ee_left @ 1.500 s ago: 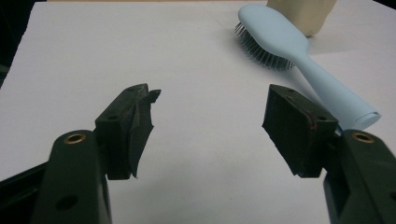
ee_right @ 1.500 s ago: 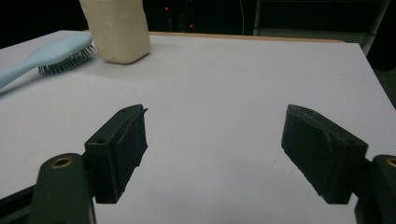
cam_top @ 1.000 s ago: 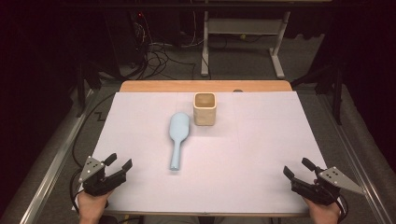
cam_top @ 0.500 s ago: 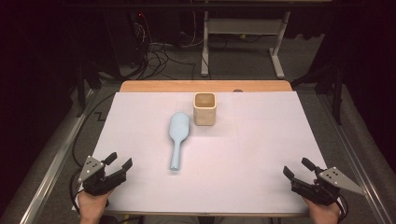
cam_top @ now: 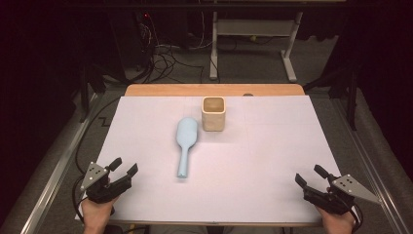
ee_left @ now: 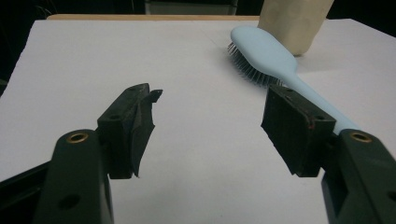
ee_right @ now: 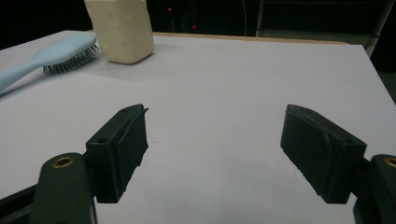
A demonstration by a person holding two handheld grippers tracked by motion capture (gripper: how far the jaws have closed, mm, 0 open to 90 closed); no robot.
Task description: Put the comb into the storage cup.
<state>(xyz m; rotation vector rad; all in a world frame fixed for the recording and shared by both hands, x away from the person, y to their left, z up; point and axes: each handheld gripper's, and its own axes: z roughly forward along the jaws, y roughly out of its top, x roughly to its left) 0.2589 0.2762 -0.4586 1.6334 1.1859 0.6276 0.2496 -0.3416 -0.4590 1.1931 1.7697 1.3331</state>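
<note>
Waiting at the near edge of the table [cam_top: 272, 161], we have both tools parked and nothing picked up yet, so this reads as the opening step, before any reach. Our left gripper [cam_top: 122, 168] sits by the near left corner with its jaws spread wide and empty; our right gripper [cam_top: 308, 176] sits by the near right corner, jaws likewise spread and bare. Out ahead, the pale blue hairbrush [cam_top: 185, 141] lies bristles down a little left of the middle, handle pointing back toward our near edge, head up toward the far side. Just beside that head, to its right and nearer the far edge, stands the cream square cup [cam_top: 214, 114], upright and open at the top; from the left gripper view the two look close, and whether they touch we cannot tell. Our guess is the brush goes into the cup. Next move, as we judge it: carry the left gripper forward to the handle, straddle it across its narrow width, then close.
</note>
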